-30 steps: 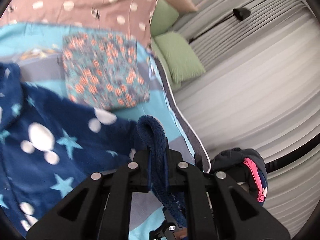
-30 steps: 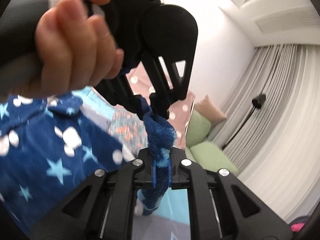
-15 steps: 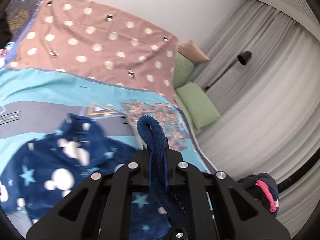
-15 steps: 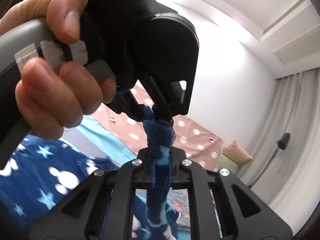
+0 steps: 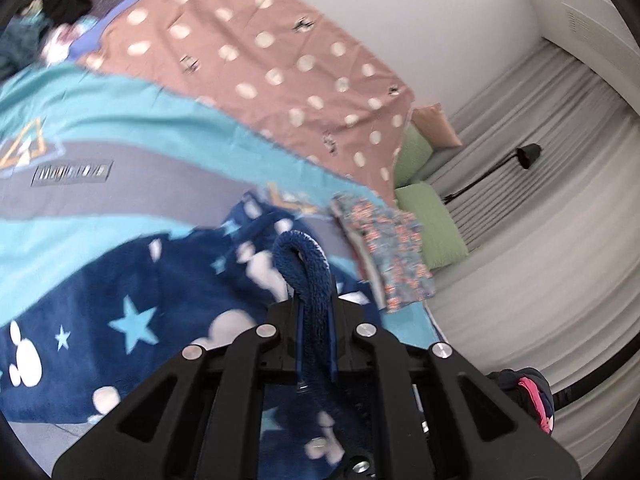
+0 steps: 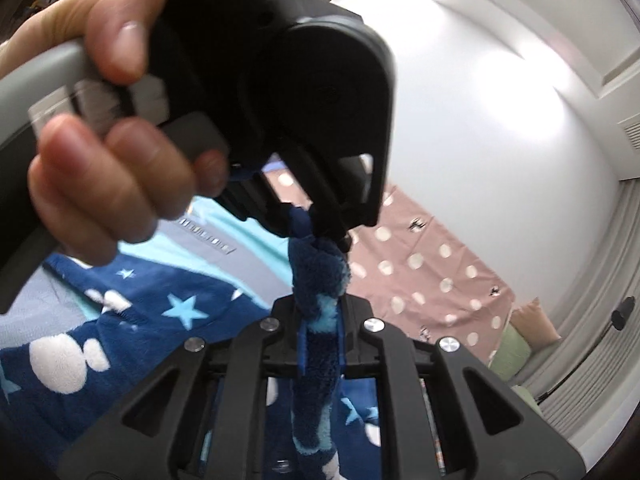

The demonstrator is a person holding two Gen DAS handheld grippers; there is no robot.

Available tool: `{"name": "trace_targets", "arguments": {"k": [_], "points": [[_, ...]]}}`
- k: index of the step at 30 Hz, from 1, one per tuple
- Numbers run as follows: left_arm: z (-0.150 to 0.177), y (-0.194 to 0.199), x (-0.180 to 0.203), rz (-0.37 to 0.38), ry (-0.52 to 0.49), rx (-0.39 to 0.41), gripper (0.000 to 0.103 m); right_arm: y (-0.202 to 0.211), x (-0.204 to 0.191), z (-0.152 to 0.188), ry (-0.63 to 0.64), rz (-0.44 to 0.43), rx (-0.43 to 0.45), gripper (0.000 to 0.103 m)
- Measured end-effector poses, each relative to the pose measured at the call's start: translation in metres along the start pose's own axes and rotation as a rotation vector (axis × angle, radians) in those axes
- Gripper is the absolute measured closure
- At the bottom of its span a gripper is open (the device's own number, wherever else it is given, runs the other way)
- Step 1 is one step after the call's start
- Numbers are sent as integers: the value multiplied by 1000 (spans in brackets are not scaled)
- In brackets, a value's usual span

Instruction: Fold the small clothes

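A: Bedspread, turquoise and grey [image 5: 120, 120], fills the left wrist view. Where's the garment?

B: One navy fleece garment with white stars [image 5: 120, 320] lies below and left, long axis leftward. Left gripper [image 5: 314, 316] fingers clamp its edge. One folded floral cloth [image 5: 392, 256] lies right.

A: Right wrist view?

B: White wall behind. Right gripper [image 6: 320, 332] fingers clamp the same edge, just beside the left; the garment hangs below. Two grippers, both equally near.
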State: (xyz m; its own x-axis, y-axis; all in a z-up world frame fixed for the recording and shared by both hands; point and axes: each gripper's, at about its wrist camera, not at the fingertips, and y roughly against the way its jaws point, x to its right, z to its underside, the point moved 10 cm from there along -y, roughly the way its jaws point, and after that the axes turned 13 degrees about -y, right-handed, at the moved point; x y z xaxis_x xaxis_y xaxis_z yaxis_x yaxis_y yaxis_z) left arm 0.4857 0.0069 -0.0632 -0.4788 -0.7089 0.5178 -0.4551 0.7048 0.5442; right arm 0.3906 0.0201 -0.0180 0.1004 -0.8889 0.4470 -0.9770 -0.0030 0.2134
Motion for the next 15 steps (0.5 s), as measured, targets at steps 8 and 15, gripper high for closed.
{"name": "trace_targets", "arguments": {"k": [8, 15], "points": [[46, -26, -74, -5, 142, -50, 94, -16, -39, 57, -6, -130, -131, 42], [87, -38, -125, -17, 243, -111, 94, -14, 46, 114, -277, -138, -308, 36]]}}
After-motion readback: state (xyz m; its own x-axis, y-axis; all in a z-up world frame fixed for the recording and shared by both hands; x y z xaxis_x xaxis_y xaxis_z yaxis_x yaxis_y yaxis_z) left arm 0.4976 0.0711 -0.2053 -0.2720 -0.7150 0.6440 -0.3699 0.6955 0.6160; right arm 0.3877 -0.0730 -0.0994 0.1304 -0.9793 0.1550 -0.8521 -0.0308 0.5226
